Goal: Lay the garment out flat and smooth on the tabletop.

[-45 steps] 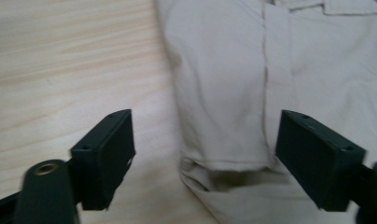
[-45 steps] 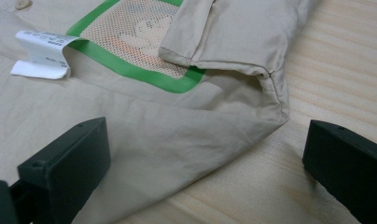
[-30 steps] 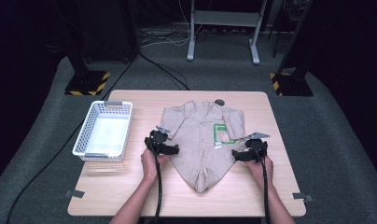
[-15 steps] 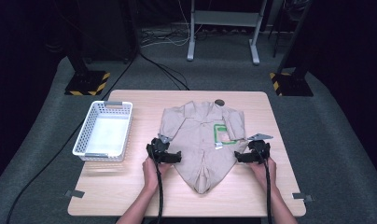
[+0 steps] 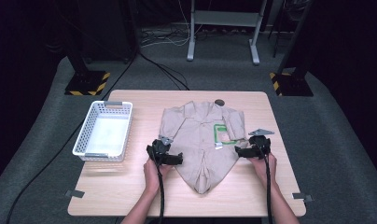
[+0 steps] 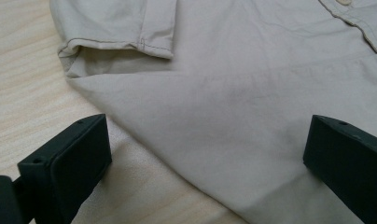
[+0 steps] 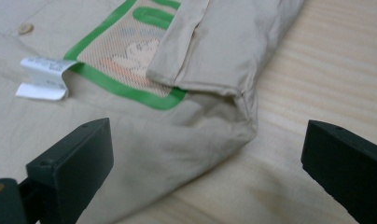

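A beige short-sleeved shirt (image 5: pixel 200 140) lies flat on the wooden table (image 5: pixel 107 186), its sides folded in so the bottom tapers to a point. A green-bordered patch (image 5: pixel 222 133) and a white tag (image 7: pixel 42 78) show on its front. My left gripper (image 5: pixel 177 159) rests at the shirt's left folded edge, jaws wide open over the cloth (image 6: pixel 210 116). At the shirt's right edge, my right gripper (image 5: pixel 238 151) stands open just below the folded sleeve (image 7: pixel 224 51). Neither holds anything.
A white plastic basket (image 5: pixel 104 130) stands on the table's left side. A small dark round object (image 5: pixel 219 102) lies just beyond the shirt's collar. Bare wood runs along the front edge and the right side.
Both grippers have drawn slightly back toward the person, from over the shirt's folded sides to its edges. The shirt lies as before.
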